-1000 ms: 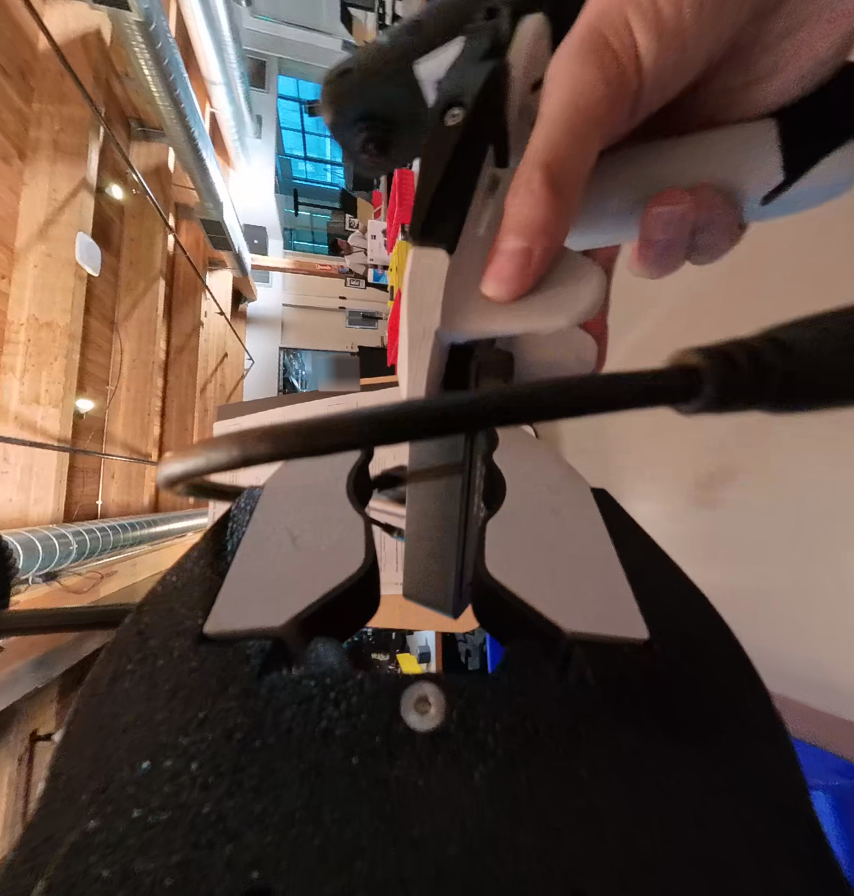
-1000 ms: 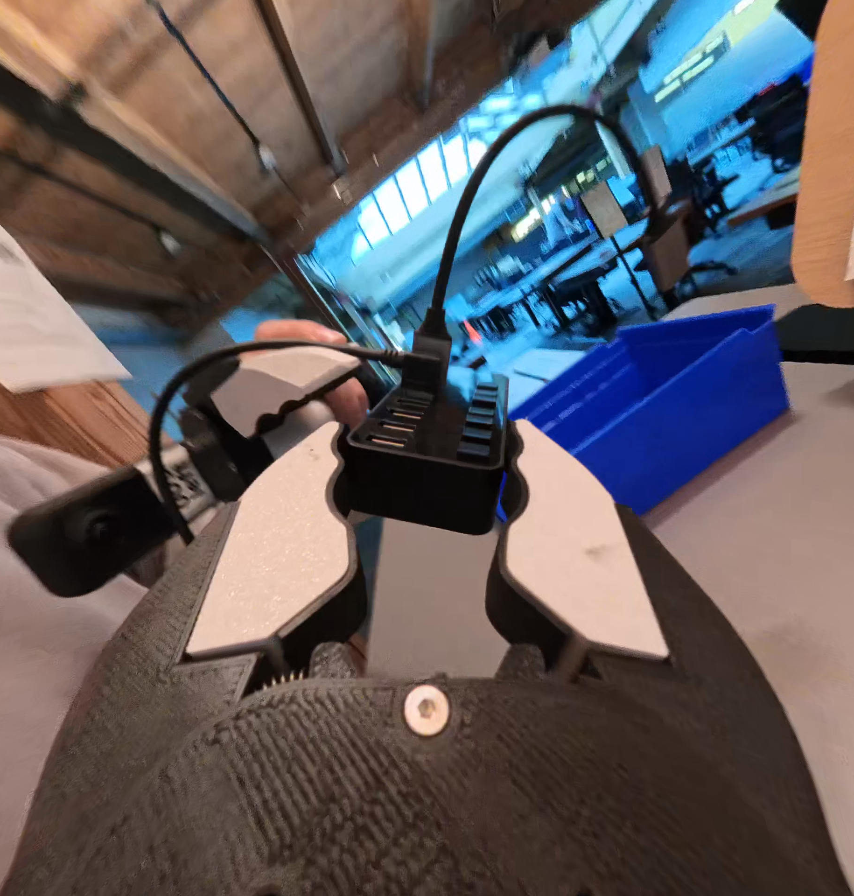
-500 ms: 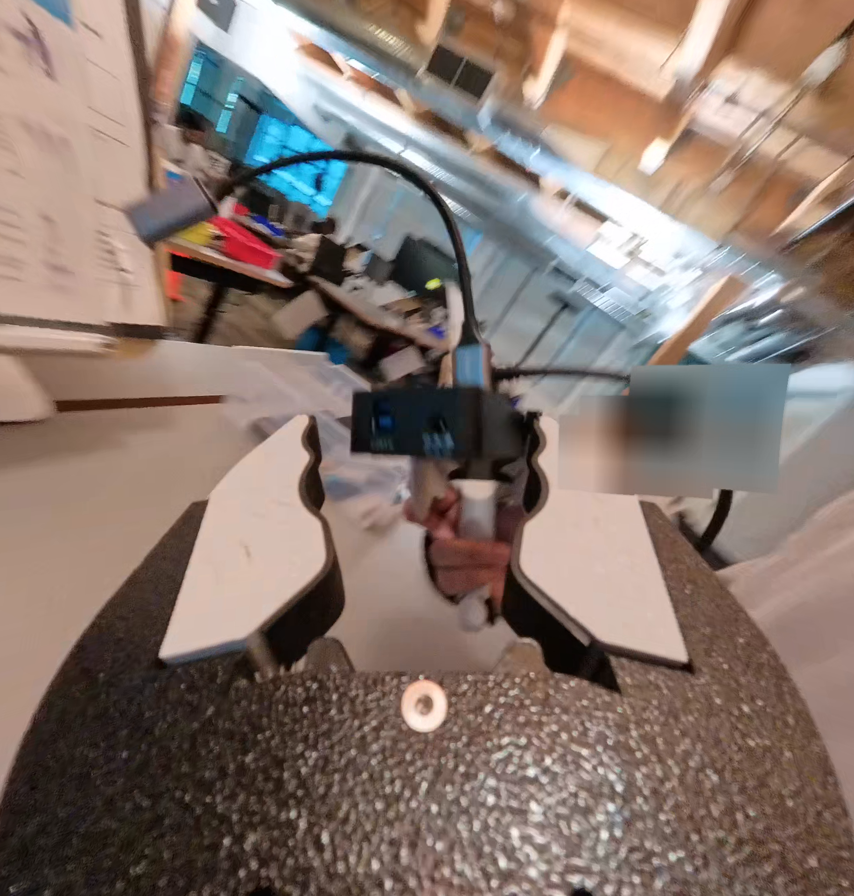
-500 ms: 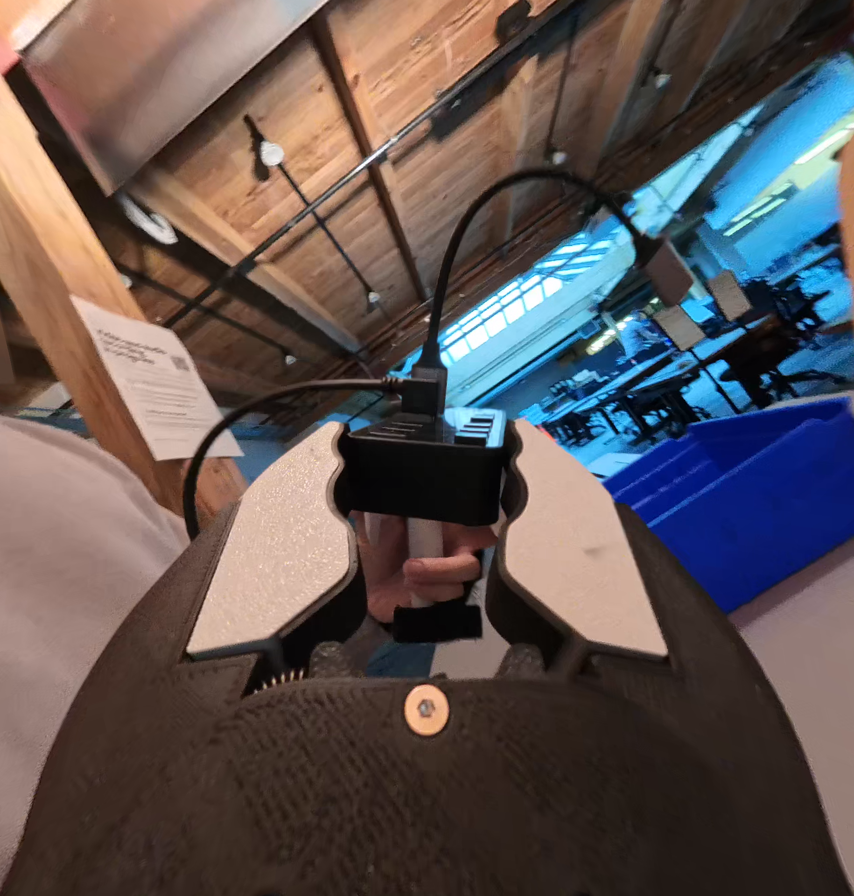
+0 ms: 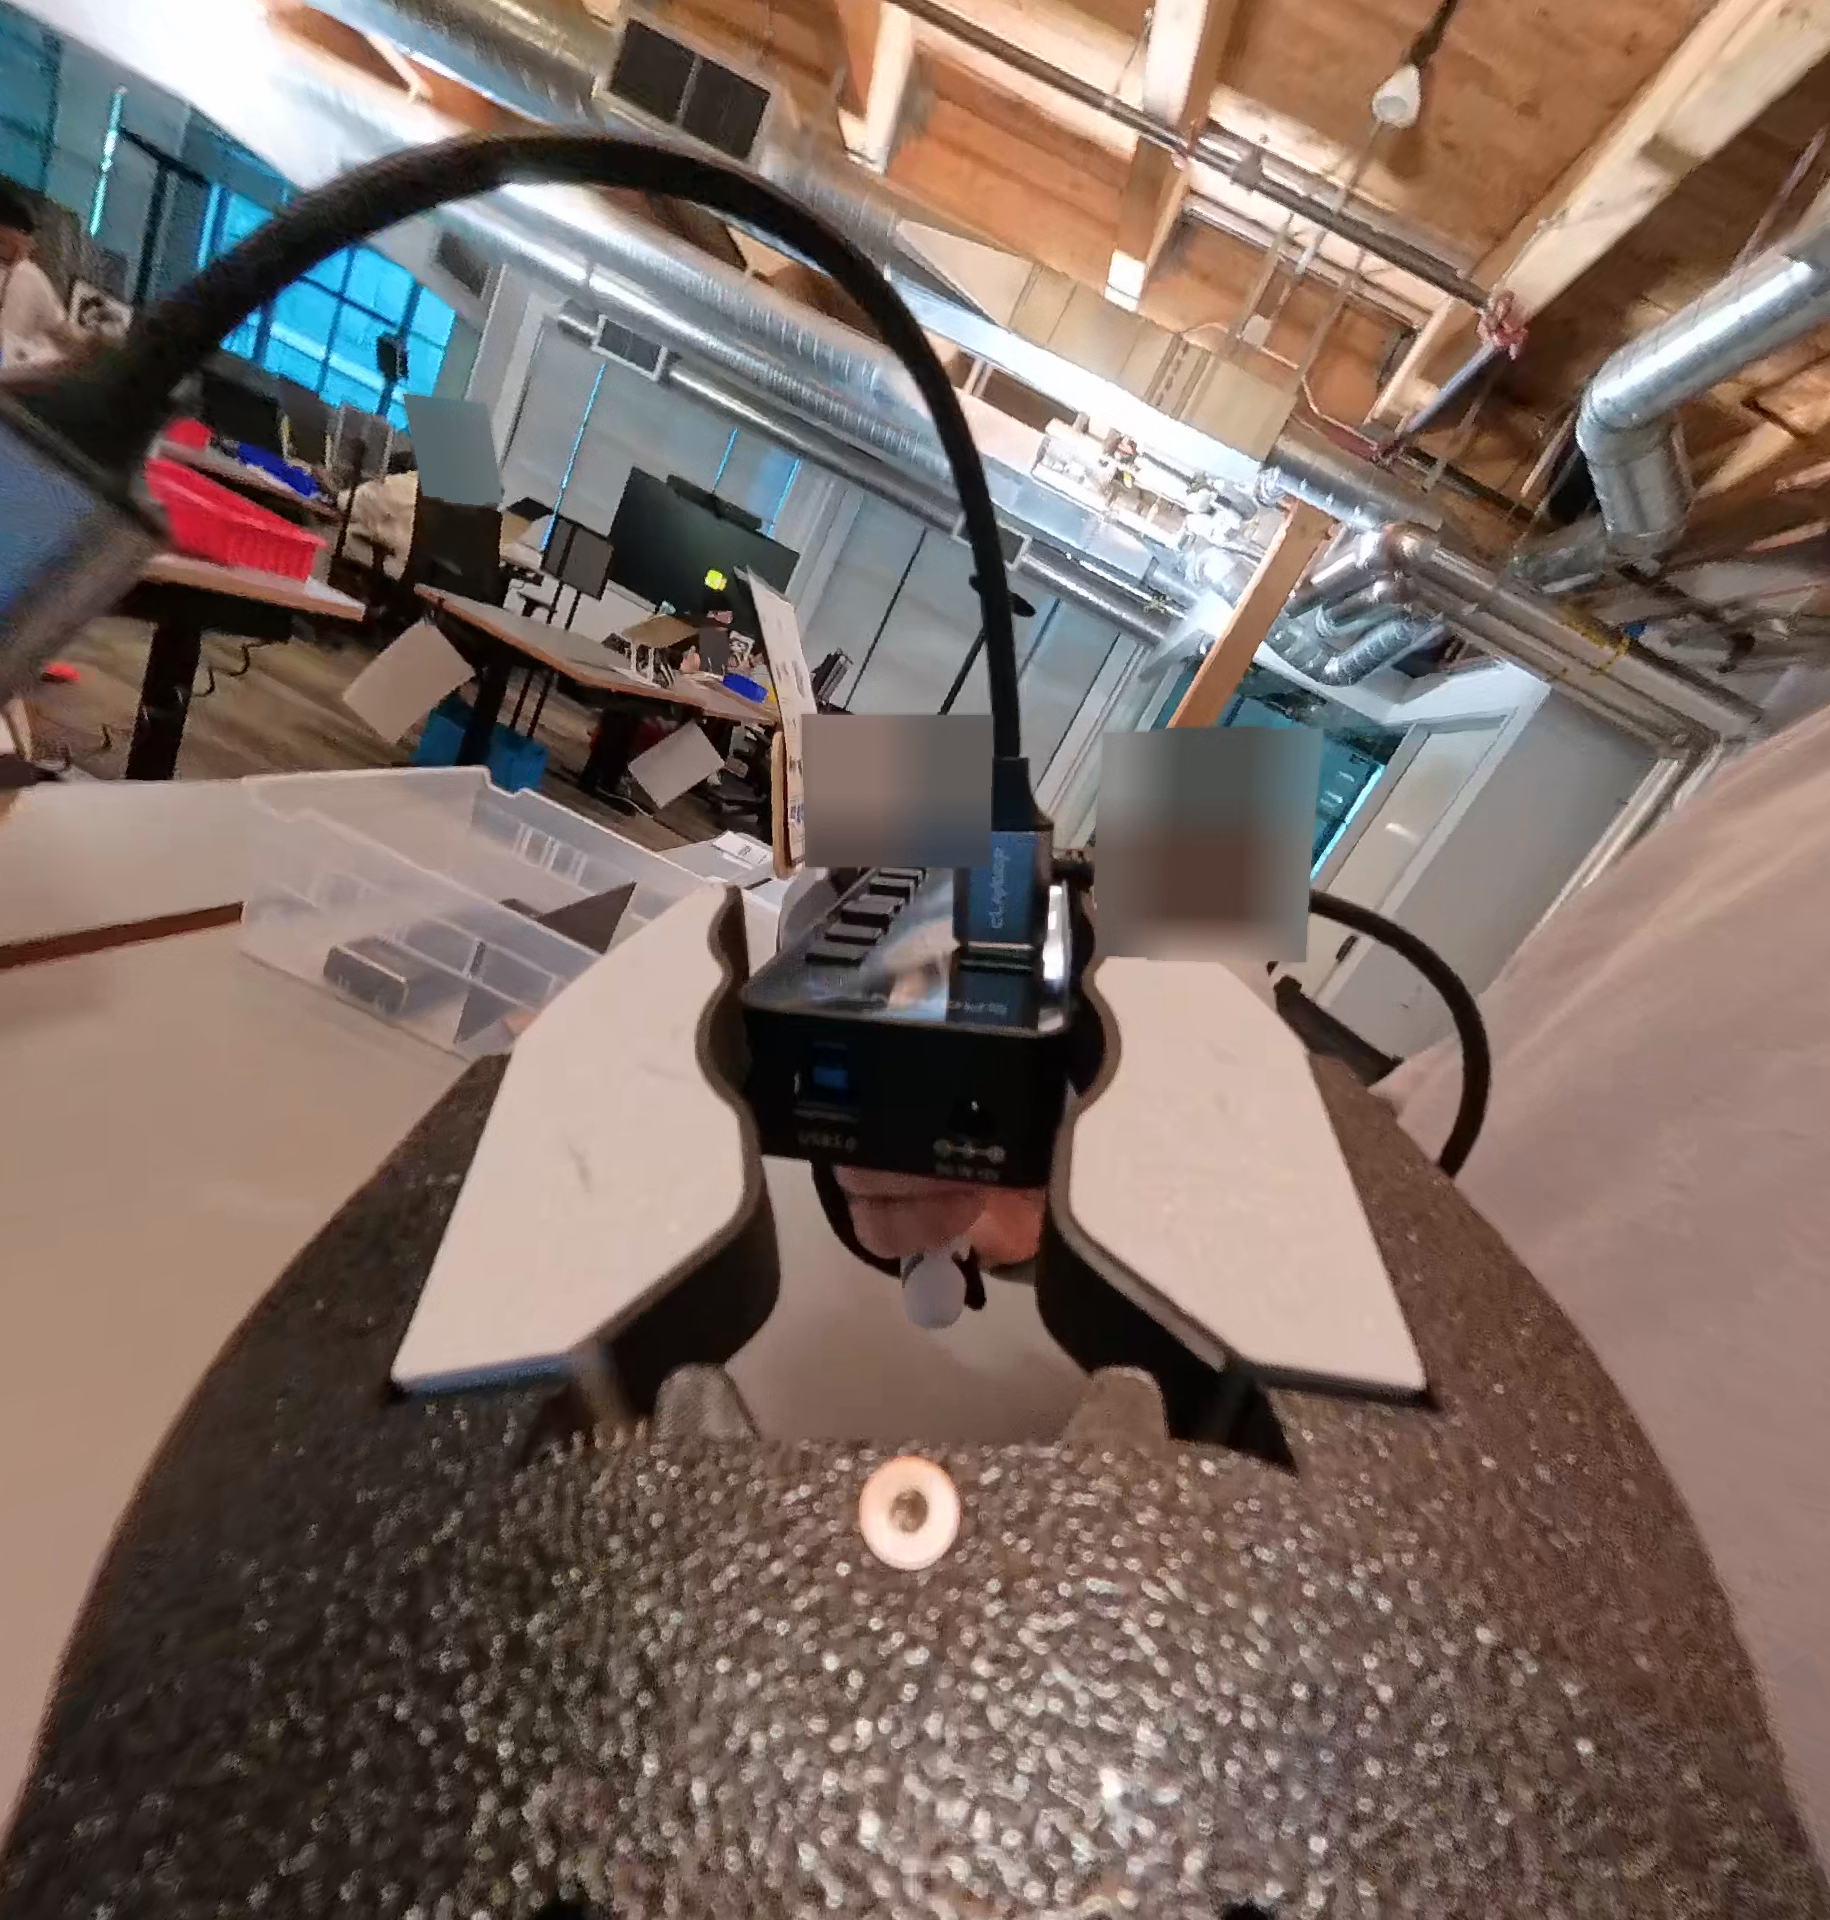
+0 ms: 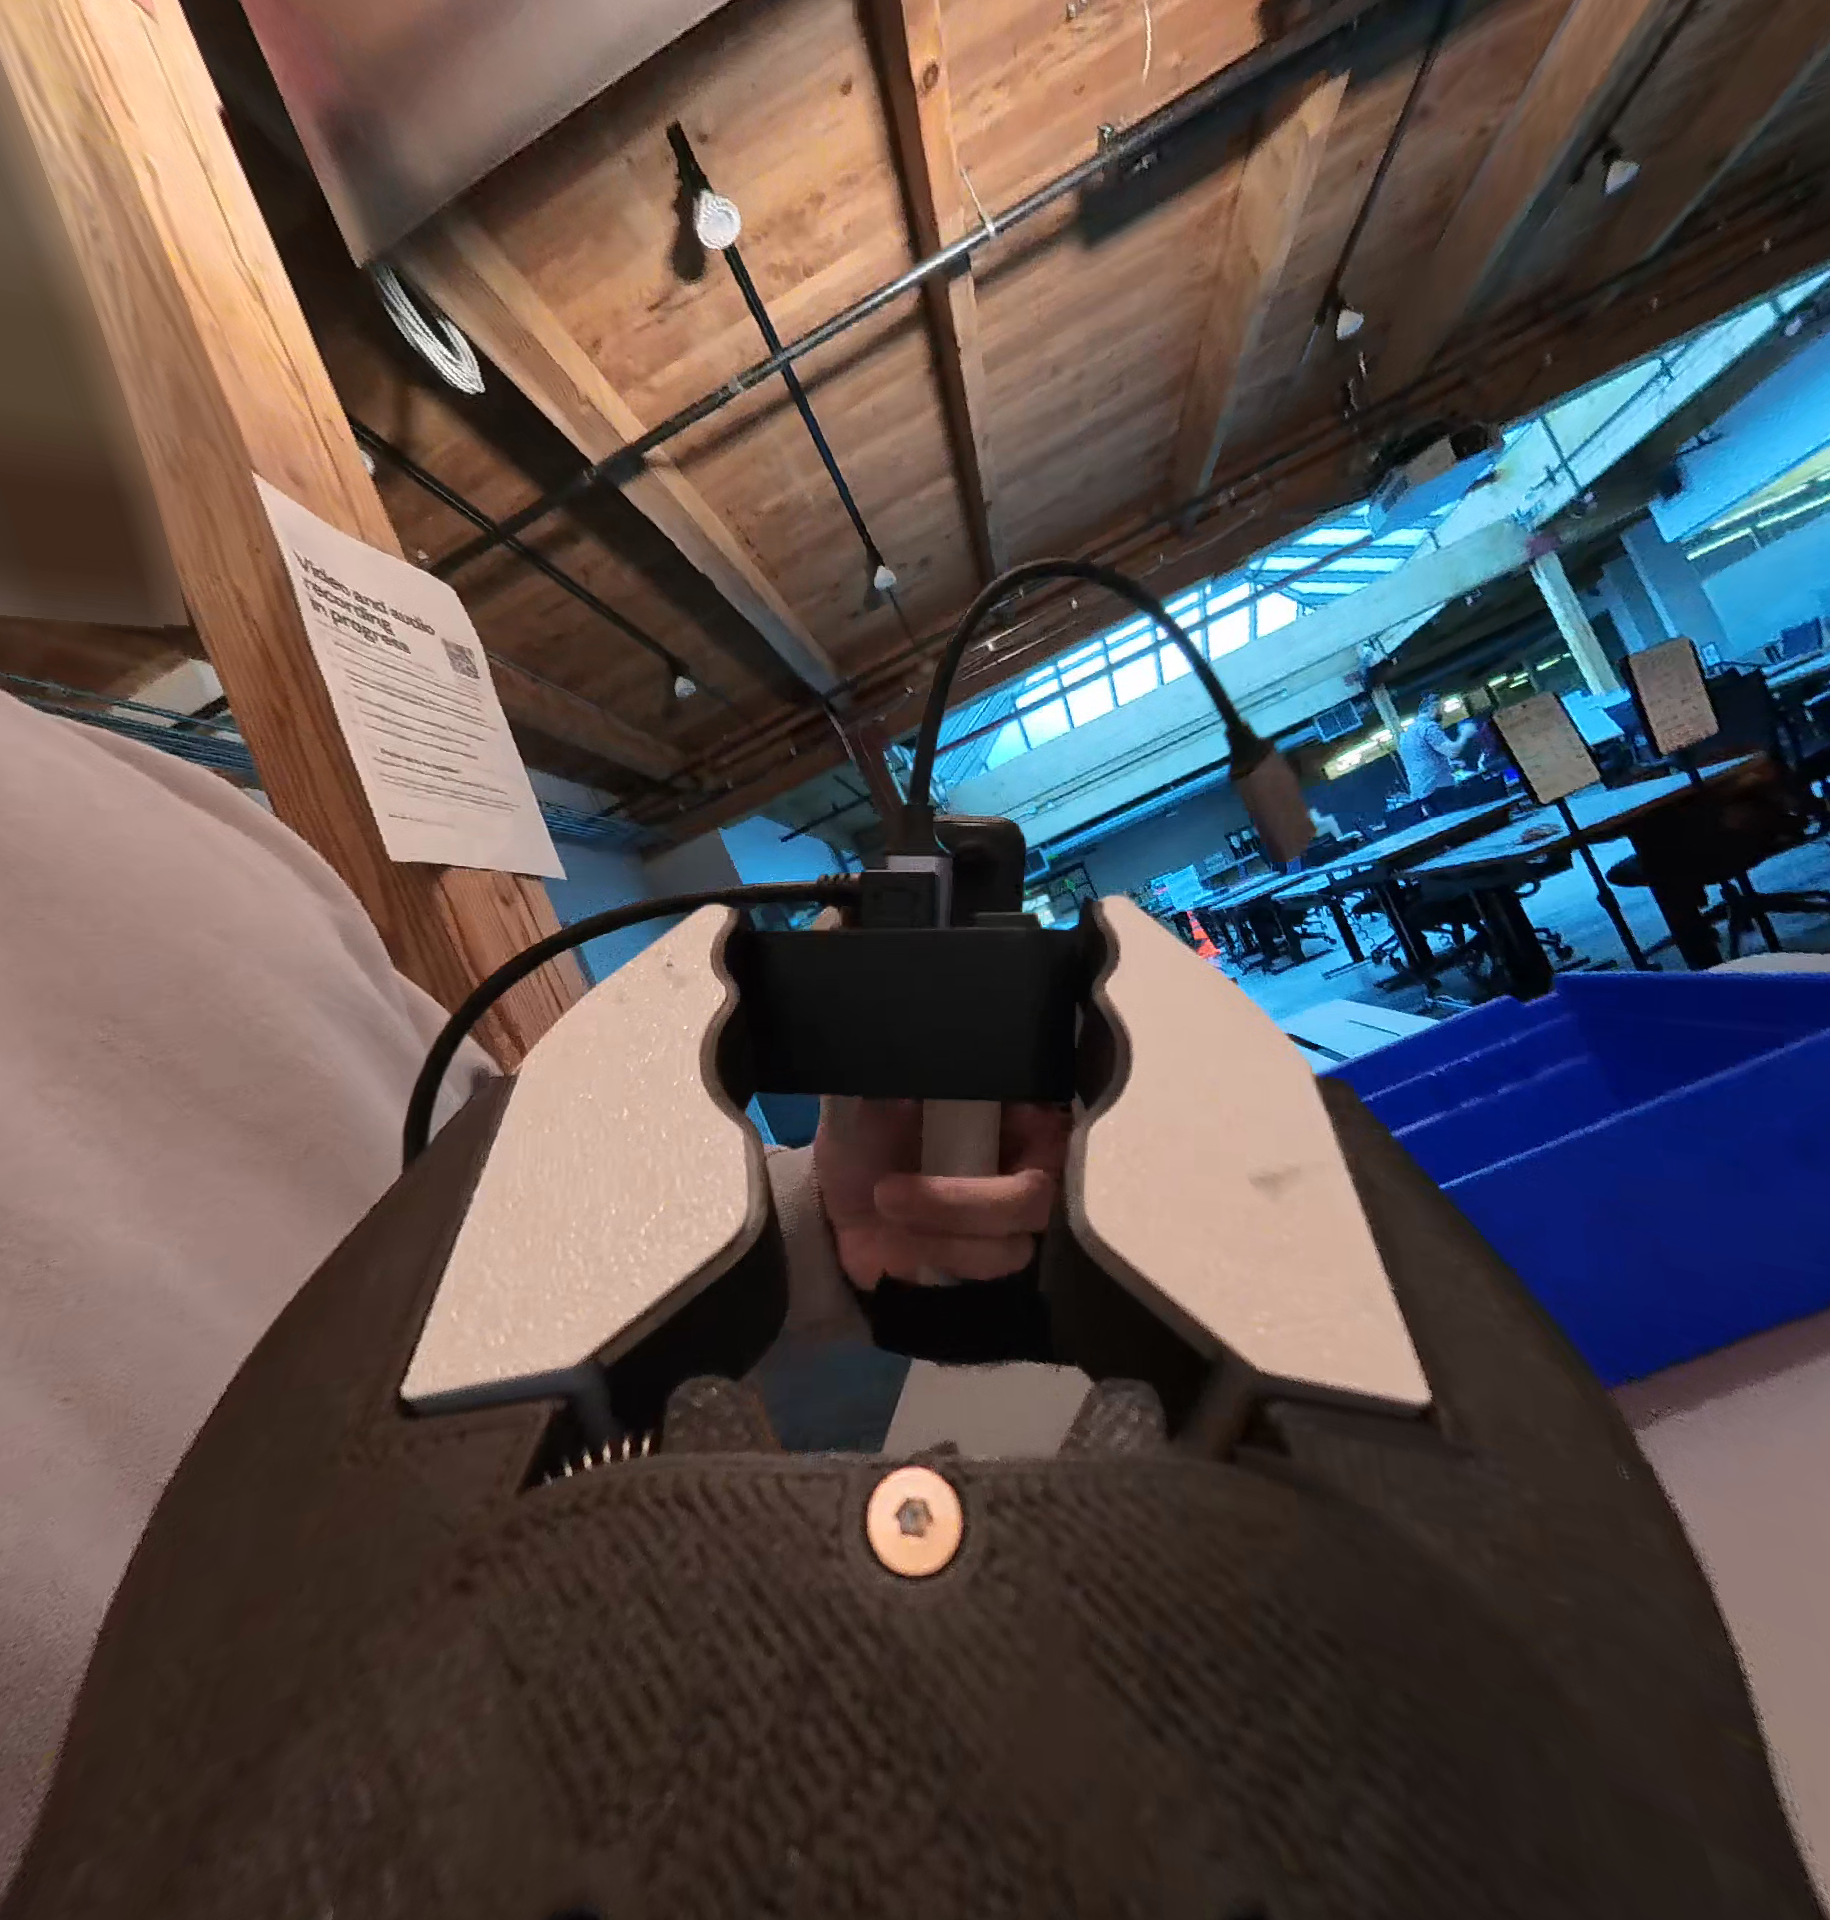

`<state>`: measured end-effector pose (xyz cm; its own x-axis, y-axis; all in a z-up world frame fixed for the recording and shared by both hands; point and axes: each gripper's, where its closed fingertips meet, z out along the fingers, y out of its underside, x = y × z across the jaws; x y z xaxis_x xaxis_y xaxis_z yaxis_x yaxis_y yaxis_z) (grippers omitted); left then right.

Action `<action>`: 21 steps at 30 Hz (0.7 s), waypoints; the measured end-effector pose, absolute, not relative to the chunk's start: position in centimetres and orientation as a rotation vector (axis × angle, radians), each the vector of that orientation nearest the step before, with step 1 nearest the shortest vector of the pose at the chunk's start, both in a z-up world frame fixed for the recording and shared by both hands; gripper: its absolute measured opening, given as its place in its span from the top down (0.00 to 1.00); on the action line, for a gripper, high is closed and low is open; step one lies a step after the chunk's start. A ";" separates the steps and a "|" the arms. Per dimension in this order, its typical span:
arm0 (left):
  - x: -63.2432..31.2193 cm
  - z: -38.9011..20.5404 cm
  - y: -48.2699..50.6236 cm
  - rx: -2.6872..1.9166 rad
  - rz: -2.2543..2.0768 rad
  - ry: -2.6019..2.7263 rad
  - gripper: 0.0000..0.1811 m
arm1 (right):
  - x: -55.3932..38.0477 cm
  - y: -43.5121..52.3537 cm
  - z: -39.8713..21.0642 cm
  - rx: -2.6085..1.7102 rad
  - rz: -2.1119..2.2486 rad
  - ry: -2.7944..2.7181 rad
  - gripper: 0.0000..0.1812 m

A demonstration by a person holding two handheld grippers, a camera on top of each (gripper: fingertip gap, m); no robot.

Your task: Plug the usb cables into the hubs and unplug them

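- Left gripper [image 5: 903, 1023]: fingers spread beside the USB hub [image 5: 906, 1081]; contact unclear.
- Right gripper [image 6: 909, 1023]: closed on the hub's opposite end.
- Black cable [image 5: 952, 436]: plugged into hub, arching overhead.

Left tongs [image 5: 906, 1023]: raised, tilted upward, jaws closed onto opposite sides of a black hub [image 5: 906, 1081], contact on both pads. Right tongs [image 6: 906, 1013]: likewise raised and tilted upward, jaws clamped on the same hub from its far end. Hand [image 6: 942, 1205] wrapped around the left tongs' grip, seen between the right jaws.
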<state>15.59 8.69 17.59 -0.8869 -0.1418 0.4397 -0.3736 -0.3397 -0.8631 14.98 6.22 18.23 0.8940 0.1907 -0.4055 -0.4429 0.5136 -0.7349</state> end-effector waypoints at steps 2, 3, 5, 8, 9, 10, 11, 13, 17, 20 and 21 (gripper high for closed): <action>15.1 17.4 8.6 0.598 2.352 -1.753 0.67 | 14.9 6.3 18.4 -0.966 0.402 0.291 0.66; 14.7 16.9 8.5 0.558 2.327 -1.800 0.66 | 15.0 6.1 18.7 -0.941 0.415 0.294 0.66; 14.3 15.7 8.1 0.544 2.267 -1.893 0.58 | 15.2 5.1 19.5 -0.861 0.444 0.294 0.67; 14.0 15.6 7.7 0.549 2.274 -1.881 0.61 | 15.5 4.8 19.4 -0.895 0.405 0.288 0.66; 14.1 15.8 7.7 0.563 2.291 -1.860 0.61 | 15.2 4.9 19.3 -0.914 0.414 0.267 0.67; 14.3 15.6 7.6 0.587 2.279 -1.860 0.61 | 15.0 4.9 19.3 -0.922 0.411 0.259 0.66; 14.3 15.4 7.5 0.588 2.255 -1.862 0.62 | 14.9 5.1 19.2 -0.934 0.390 0.255 0.66; 14.1 15.0 7.3 0.583 2.233 -1.875 0.67 | 14.8 5.2 18.8 -0.973 0.346 0.240 0.67; 13.8 14.9 7.6 0.555 2.251 -1.933 0.67 | 14.1 5.4 18.1 -1.059 0.339 0.194 0.67; 14.2 14.6 7.9 0.577 2.260 -2.000 0.68 | 14.6 5.8 16.8 -1.189 0.287 0.232 0.68; 14.4 14.4 8.0 0.584 2.256 -2.027 0.68 | 14.8 5.9 16.4 -1.231 0.267 0.238 0.68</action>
<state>14.36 8.00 14.44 -0.9272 -0.2092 0.3108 -0.2867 -0.1377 -0.9481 14.81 5.90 16.36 0.9442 0.0719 -0.3213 -0.3274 0.3094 -0.8928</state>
